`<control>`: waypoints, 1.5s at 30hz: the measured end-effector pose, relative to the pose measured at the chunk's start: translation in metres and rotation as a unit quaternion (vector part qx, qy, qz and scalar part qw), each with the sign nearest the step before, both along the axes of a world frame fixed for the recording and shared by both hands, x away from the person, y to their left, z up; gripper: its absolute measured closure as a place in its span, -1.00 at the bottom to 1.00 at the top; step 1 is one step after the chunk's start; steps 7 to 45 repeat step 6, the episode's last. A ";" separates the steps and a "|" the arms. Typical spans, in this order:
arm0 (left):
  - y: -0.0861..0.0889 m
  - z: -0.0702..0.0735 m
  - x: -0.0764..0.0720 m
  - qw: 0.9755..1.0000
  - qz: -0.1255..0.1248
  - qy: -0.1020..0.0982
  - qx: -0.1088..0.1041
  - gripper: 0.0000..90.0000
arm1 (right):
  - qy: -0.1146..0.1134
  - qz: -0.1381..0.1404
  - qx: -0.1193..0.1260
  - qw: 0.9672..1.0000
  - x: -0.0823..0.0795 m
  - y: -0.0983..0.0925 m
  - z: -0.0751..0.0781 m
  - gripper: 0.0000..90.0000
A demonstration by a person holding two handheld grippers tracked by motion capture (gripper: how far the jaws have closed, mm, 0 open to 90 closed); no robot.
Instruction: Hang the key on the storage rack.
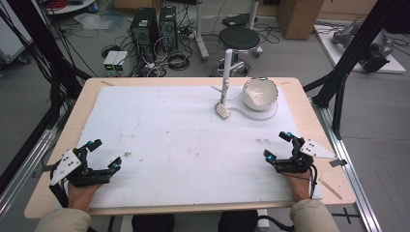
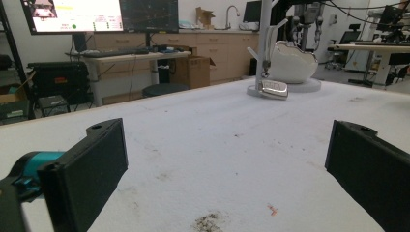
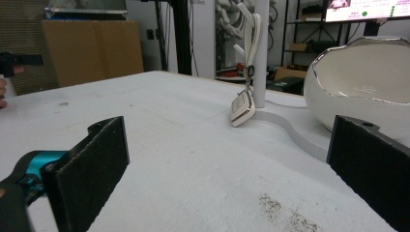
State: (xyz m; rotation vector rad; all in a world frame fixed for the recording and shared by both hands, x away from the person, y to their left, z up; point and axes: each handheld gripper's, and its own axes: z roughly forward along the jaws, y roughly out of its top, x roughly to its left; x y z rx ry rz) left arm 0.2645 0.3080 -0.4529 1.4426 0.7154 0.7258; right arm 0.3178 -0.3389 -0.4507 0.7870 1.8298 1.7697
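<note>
Small silvery tag [image 1: 222, 110] on white stand [image 1: 226, 72]

Each hand-held gripper [image 1: 104, 154] has flat black jaws, teal fittings and a grey three-cornered plate (sleeves are beige).

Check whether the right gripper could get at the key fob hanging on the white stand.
Probably yes: the right gripper is open, and bare mat lies between it and the key fob.

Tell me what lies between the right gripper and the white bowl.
Nothing: in the high view, bare white mat separates the right gripper from the bowl.
</note>
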 end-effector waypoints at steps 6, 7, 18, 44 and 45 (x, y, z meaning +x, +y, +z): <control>0.000 0.000 -0.002 1.000 0.008 -0.007 -0.005 -0.96 | -0.007 -0.001 -0.007 1.000 -0.002 0.002 0.000 -0.99; 0.000 0.000 -0.002 1.000 0.008 -0.007 -0.005 -0.96 | -0.007 -0.001 -0.007 1.000 -0.002 0.002 0.000 -0.99; 0.000 0.000 -0.002 1.000 0.008 -0.007 -0.005 -0.96 | -0.007 -0.001 -0.007 1.000 -0.002 0.002 0.000 -0.99; 0.000 0.000 -0.002 1.000 0.008 -0.007 -0.005 -0.96 | -0.007 -0.001 -0.007 1.000 -0.002 0.002 0.000 -0.99; 0.000 0.000 -0.002 1.000 0.008 -0.007 -0.005 -0.96 | -0.007 -0.001 -0.007 1.000 -0.002 0.002 0.000 -0.99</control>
